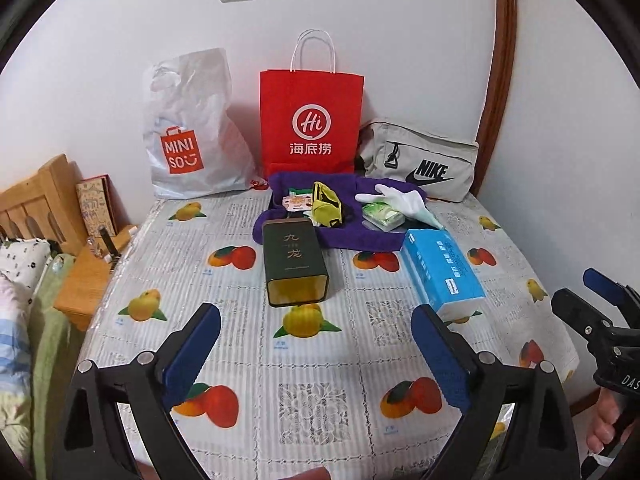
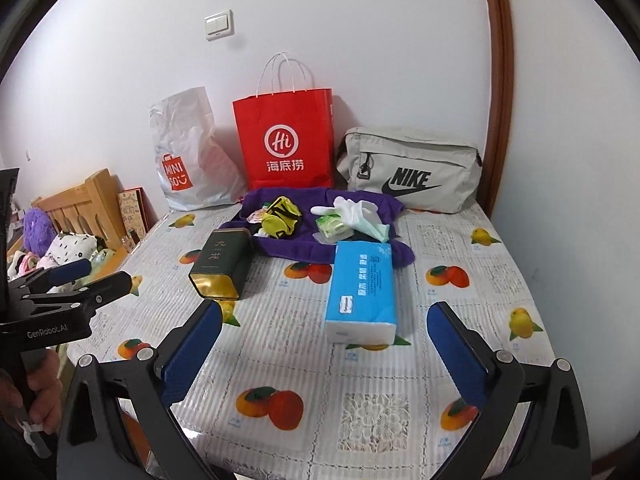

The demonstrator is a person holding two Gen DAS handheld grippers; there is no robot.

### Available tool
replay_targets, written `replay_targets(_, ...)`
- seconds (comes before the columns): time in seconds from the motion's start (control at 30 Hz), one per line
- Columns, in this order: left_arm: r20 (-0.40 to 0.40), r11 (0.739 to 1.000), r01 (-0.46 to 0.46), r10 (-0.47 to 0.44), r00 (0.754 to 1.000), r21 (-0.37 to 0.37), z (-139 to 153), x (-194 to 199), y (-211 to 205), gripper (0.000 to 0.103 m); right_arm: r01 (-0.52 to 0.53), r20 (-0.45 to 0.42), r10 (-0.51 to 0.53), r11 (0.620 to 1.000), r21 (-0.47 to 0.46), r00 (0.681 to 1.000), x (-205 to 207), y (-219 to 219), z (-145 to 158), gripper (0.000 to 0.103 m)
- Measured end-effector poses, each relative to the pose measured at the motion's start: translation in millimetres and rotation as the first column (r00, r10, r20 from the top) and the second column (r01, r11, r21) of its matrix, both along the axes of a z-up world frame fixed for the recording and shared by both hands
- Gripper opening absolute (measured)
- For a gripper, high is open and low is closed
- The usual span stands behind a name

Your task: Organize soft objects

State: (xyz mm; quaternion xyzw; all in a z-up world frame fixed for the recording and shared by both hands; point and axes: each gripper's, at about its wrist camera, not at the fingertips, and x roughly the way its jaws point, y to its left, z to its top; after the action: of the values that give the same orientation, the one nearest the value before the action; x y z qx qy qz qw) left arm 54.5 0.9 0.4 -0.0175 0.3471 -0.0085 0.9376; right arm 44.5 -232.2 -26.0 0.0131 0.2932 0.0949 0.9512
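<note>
A purple cloth [image 1: 360,236] [image 2: 304,240] lies at the table's far side with a yellow-green pouch [image 1: 328,206] [image 2: 282,216], a white glove [image 1: 404,200] [image 2: 356,210] and a small green tissue pack [image 1: 382,216] [image 2: 334,230] on it. A blue tissue pack [image 1: 440,268] [image 2: 360,284] lies in front, to the right. My left gripper [image 1: 316,356] is open and empty above the near table. My right gripper [image 2: 324,356] is open and empty, just short of the blue tissue pack.
A dark green tin [image 1: 294,264] [image 2: 224,264] lies on its side at the centre. A white Miniso bag [image 1: 192,132], a red paper bag [image 1: 312,120] and a grey Nike bag [image 1: 420,160] stand against the wall. A wooden bed frame [image 1: 40,200] is on the left.
</note>
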Motion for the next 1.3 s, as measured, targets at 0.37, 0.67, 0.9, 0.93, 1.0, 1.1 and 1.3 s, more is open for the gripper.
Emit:
replay_targets(0.37, 0.026, 1.000, 0.003, -0.003, 1.000, -0.007, 10, -20, -3, 0.096, -0.004, 0.007, 0.004, 1.000, -0.004, 1.000, -12, -1, 1, 0.101)
replay_targets(0.67, 0.016, 1.000, -0.005, 0.005, 1.000, -0.009, 9, -23, -2, 0.096, -0.005, 0.001, 0.005, 1.000, -0.006, 1.000, -16, 1, 1, 0.101)
replay_targets(0.9, 0.012, 1.000, -0.004, 0.004, 1.000, -0.003, 7, -24, -1, 0.097, -0.005, 0.002, 0.005, 1.000, -0.004, 1.000, -16, 1, 2, 0.101)
replay_targets(0.93, 0.011, 1.000, -0.004, 0.004, 1.000, 0.000, 7, -25, -1, 0.097, -0.005, 0.000, 0.005, 1.000, -0.003, 1.000, -16, 0, 2, 0.101)
replay_targets(1.0, 0.012, 1.000, -0.001, 0.001, 1.000, 0.000, 7, -25, -2, 0.097, -0.005, -0.002, 0.005, 1.000, -0.003, 1.000, -17, 0, 2, 0.101)
replay_targets(1.1, 0.012, 1.000, 0.000, 0.000, 1.000, 0.001, 6, -25, -3, 0.097, -0.004, -0.002, 0.004, 1.000, -0.004, 1.000, -17, -1, 2, 0.101)
replay_targets(1.3, 0.010, 1.000, 0.000, 0.000, 1.000, -0.002, 7, -25, -3, 0.097, -0.004, 0.000, 0.004, 1.000, -0.003, 1.000, -19, -1, 2, 0.101)
